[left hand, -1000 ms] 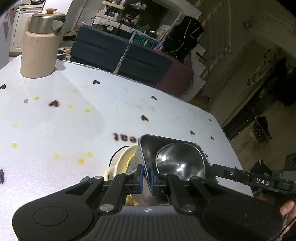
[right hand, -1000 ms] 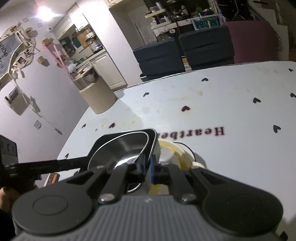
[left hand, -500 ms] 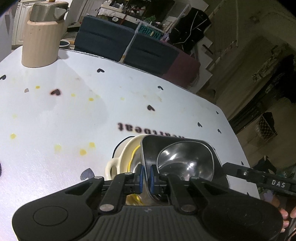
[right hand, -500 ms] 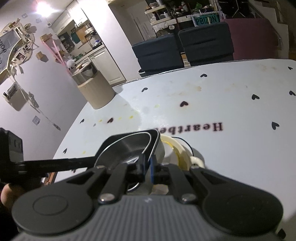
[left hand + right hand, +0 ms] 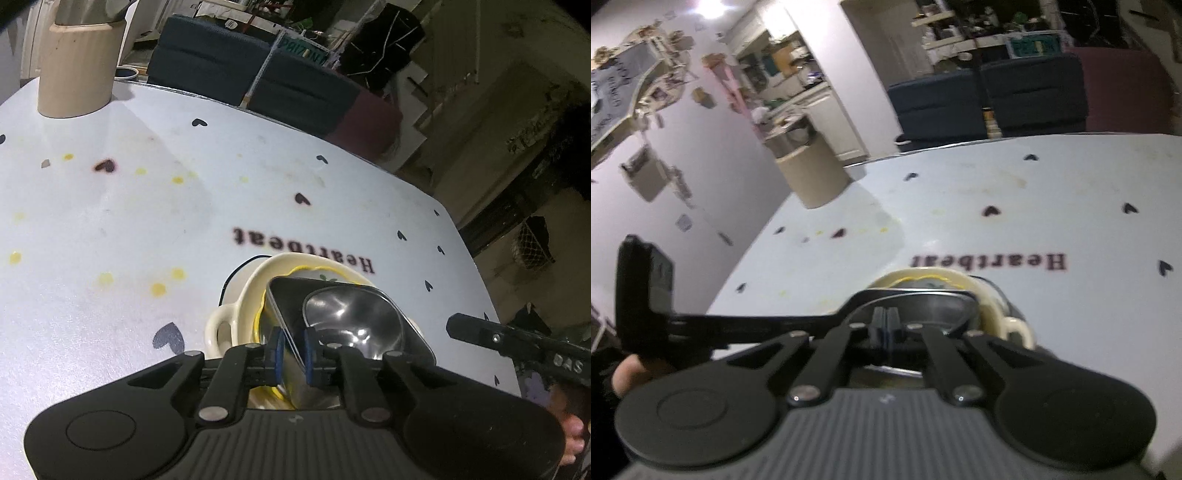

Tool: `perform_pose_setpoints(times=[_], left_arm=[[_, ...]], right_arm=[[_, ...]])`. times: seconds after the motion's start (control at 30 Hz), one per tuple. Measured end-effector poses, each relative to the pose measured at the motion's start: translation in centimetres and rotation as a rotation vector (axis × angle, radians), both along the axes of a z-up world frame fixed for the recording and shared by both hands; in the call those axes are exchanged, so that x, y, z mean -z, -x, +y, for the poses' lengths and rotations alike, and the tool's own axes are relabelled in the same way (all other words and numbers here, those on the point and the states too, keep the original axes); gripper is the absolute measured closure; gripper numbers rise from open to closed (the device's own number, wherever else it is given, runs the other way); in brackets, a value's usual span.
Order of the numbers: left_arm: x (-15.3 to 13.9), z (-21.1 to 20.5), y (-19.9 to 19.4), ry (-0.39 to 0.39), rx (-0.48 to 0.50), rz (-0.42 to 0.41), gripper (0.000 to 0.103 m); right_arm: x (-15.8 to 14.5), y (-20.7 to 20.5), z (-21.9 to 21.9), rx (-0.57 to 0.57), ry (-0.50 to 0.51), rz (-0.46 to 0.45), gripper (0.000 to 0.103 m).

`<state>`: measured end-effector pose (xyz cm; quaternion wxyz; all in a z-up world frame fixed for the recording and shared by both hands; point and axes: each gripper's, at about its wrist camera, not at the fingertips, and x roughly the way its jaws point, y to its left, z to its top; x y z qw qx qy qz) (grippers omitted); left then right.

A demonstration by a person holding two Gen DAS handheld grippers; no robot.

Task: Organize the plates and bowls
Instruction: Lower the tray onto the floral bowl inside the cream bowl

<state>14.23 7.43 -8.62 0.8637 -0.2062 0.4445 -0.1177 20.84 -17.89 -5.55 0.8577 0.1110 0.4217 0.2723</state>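
- Left gripper (image 5: 291, 349) is clamped on the near wall of the steel bowl (image 5: 351, 321).
- Right gripper (image 5: 885, 325) looks pinched on the bowl's opposite rim; that view is blurred.
- The steel bowl sits tilted in the cream bowl (image 5: 240, 306) on the table (image 5: 110, 229).
- Judged step: nesting. Next: level the steel bowl, settle it, then release both grips.
- Beige jug (image 5: 75, 74) stands far off.
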Motion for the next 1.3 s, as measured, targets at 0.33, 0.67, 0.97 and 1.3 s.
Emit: perform_pose_setpoints(times=[0.33,0.67,0.97,1.3], left_arm=[[-0.1,-0.3,-0.1,-0.022,0.007,0.003,0.091],[0.0,-0.5,-0.4,-0.048,0.019,0.015,0.092],[0.2,-0.6,-0.2,-0.053,0.033,-0.008,0.092],[0.3,-0.7,0.4,-0.08,0.066,-0.067,0.093]], right_arm=[[2.2,-2.0,-2.1,0.107,-0.018,0.157,0.096],[3.0,-3.2,-1.2,0.11,0.049,0.204,0.094],[4.0,-2.9,-0.2,0.066,0.109,0.148,0.093],[4.8,-0.2,-0.1,0.061,0.127,-0.002,0.096]])
